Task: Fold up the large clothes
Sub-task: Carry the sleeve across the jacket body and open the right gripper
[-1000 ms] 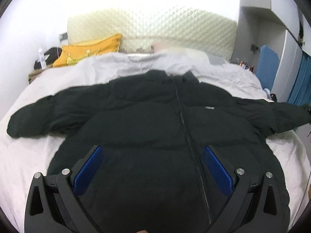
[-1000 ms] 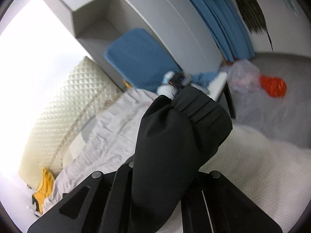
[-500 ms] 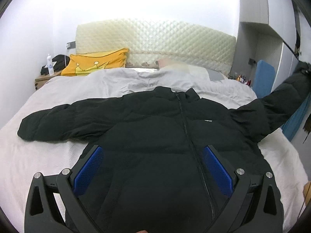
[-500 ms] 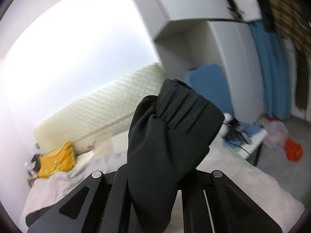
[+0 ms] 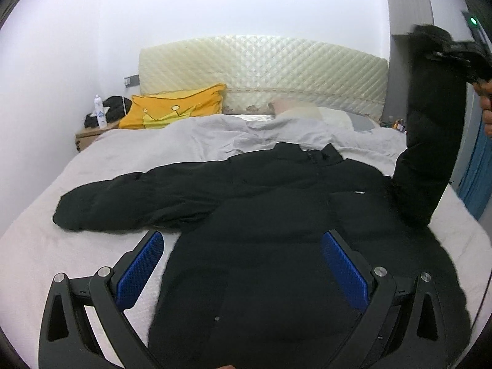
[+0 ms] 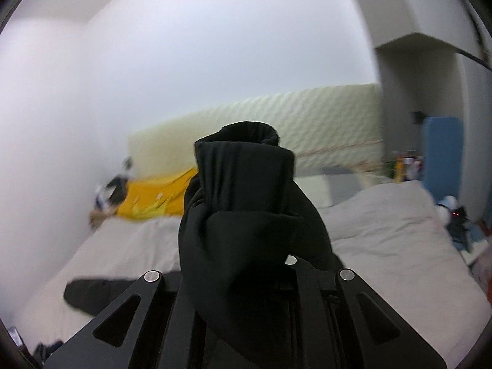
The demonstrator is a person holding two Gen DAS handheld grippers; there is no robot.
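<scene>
Over the bed (image 5: 37, 246), the left gripper (image 5: 243, 264) is hovering spread above the black puffer jacket (image 5: 276, 230). From the right wrist, the right gripper (image 6: 243, 279) is pinching the raised sleeve cuff (image 6: 243, 169); laying it flat across the chest looks best.

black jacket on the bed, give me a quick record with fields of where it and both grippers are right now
garment: black puffer jacket, front up, zipped, spread on the bed
left sleeve side: sleeve lies flat, stretched out on the sheet
right sleeve side: raised sleeve lifted steeply above the body
right gripper: right gripper shut on the cuff
left gripper: left gripper open, blue fingers over the jacket's lower body, gripping nothing
behind: yellow pillow, quilted headboard
</scene>
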